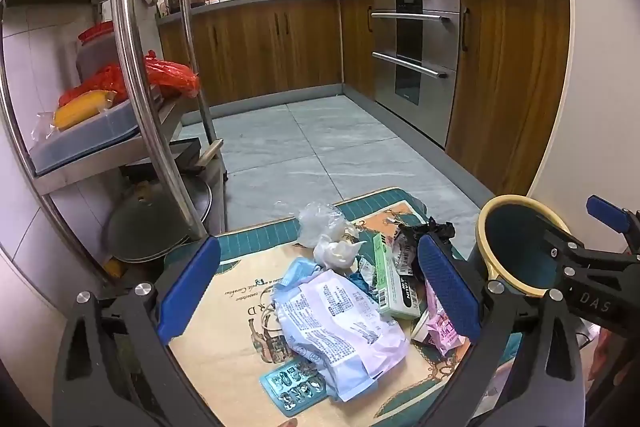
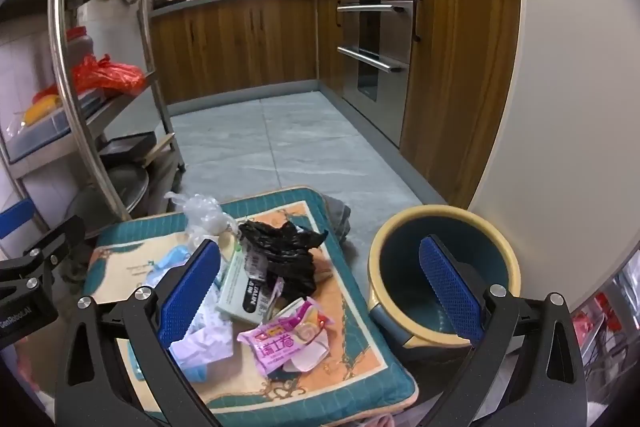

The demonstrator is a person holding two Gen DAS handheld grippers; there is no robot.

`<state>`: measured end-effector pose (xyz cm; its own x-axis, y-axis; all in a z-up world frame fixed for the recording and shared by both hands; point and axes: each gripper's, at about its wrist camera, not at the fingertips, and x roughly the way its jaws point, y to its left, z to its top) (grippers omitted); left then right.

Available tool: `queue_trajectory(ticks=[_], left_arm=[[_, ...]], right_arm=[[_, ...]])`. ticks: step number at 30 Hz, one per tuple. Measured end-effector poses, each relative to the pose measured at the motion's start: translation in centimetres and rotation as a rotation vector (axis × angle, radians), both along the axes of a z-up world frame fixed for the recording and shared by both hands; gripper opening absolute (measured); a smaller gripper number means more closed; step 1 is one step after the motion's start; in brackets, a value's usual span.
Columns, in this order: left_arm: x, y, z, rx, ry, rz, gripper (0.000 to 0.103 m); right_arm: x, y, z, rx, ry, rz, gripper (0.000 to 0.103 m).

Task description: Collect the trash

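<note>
A pile of trash lies on a teal-and-tan cushion (image 1: 224, 307): a white printed wrapper (image 1: 340, 331), a green box (image 1: 390, 279), a blister pack (image 1: 294, 387), clear plastic (image 1: 320, 223), a black bag (image 2: 284, 251) and a pink snack packet (image 2: 286, 337). A yellow-rimmed blue bin (image 2: 444, 279) stands on the floor to the cushion's right. My left gripper (image 1: 320, 291) hovers open over the pile, nothing between its pads. My right gripper (image 2: 320, 291) is open too, one finger (image 2: 192, 291) over the pile and the other before the bin.
A steel shelf rack (image 1: 132, 67) with a red bag, trays and pans stands on the left. Wooden cabinets and a steel oven (image 1: 416, 59) line the back and right. Grey tiled floor (image 1: 312, 143) stretches beyond the cushion. A white rounded panel (image 2: 560, 107) rises at the right.
</note>
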<state>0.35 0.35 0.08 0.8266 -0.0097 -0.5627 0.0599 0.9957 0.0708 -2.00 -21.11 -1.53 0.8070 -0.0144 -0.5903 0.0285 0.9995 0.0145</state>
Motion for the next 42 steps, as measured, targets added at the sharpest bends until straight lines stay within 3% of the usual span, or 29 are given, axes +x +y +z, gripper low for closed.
queue_trajectory(ticks=[42], left_arm=[[0.06, 0.11, -0.07, 0.003, 0.011, 0.006, 0.098]], right_arm=[[0.08, -0.10, -0.25, -0.001, 0.011, -0.001, 0.099]])
